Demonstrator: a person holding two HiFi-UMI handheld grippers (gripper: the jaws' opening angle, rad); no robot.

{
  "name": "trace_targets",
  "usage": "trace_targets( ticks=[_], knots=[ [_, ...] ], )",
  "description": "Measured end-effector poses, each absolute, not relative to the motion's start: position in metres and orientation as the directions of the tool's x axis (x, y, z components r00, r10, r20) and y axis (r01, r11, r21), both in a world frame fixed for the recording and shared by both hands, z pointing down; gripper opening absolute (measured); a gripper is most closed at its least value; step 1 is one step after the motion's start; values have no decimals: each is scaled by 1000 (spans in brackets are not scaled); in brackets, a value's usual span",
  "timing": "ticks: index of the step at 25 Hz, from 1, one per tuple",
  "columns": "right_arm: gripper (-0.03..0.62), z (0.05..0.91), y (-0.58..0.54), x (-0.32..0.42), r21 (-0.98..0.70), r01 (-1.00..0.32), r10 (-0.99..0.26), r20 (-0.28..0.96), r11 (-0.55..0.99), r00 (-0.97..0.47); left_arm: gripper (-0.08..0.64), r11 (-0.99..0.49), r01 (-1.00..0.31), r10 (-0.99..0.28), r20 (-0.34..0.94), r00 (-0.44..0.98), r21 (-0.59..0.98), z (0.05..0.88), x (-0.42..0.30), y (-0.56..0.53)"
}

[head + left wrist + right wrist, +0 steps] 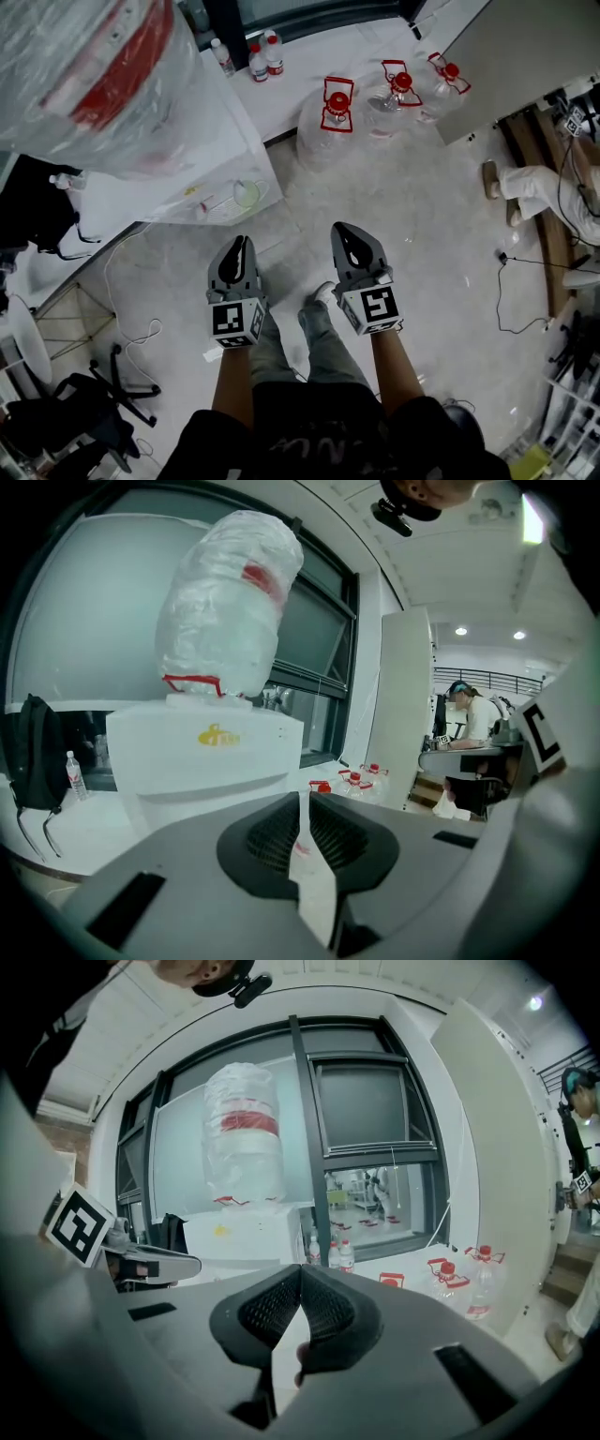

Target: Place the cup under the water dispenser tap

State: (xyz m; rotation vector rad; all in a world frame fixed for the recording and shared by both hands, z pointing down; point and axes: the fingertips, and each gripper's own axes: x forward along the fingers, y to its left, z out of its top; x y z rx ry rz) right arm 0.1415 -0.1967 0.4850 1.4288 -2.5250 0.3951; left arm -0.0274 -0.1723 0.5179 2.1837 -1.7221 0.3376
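A pale floor (pixel 422 206) beside a dark window wall framed the scene, where the cup (pixel 246 193) sat on the drip tray (pixel 217 212) at the front of the white water dispenser (pixel 220 131), though whether it lay directly beneath the tap could not be told. The left gripper (pixel 245 242) and right gripper (pixel 341 229) hung side by side over the floor, apart from the cup, each clenched on nothing. Red-handled water jugs (pixel 337 105) stood beyond
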Motion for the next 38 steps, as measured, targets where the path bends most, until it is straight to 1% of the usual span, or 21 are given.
trace_targets(
  ticks=[5,12,21,26,31,38],
  knots=[
    [14,454,-190,137,-111,-862,-808,308,494,-502,18,-222,-968,-898,363,250,118,487,-30,-165],
    [14,415,-179,141,-105,-865,-818,285,491,-499,17,-216,-972,-920,312,235,93,438,-37,-159],
    [14,371,-177,144,-84,-850,-819,235,519,-523,17,-222,-975,-943,249,220,20,381,-42,-155],
    [14,346,-174,145,-37,-836,-809,234,547,-539,17,-205,-979,-953,224,201,8,352,-42,-151],
    [14,321,-179,148,-31,-822,-804,192,568,-563,17,-192,-981,-961,201,188,-2,329,-44,-151],
    [13,303,-188,161,-16,-824,-810,173,567,-561,17,-182,-983,-972,155,179,-5,299,-46,-153]
  ],
)
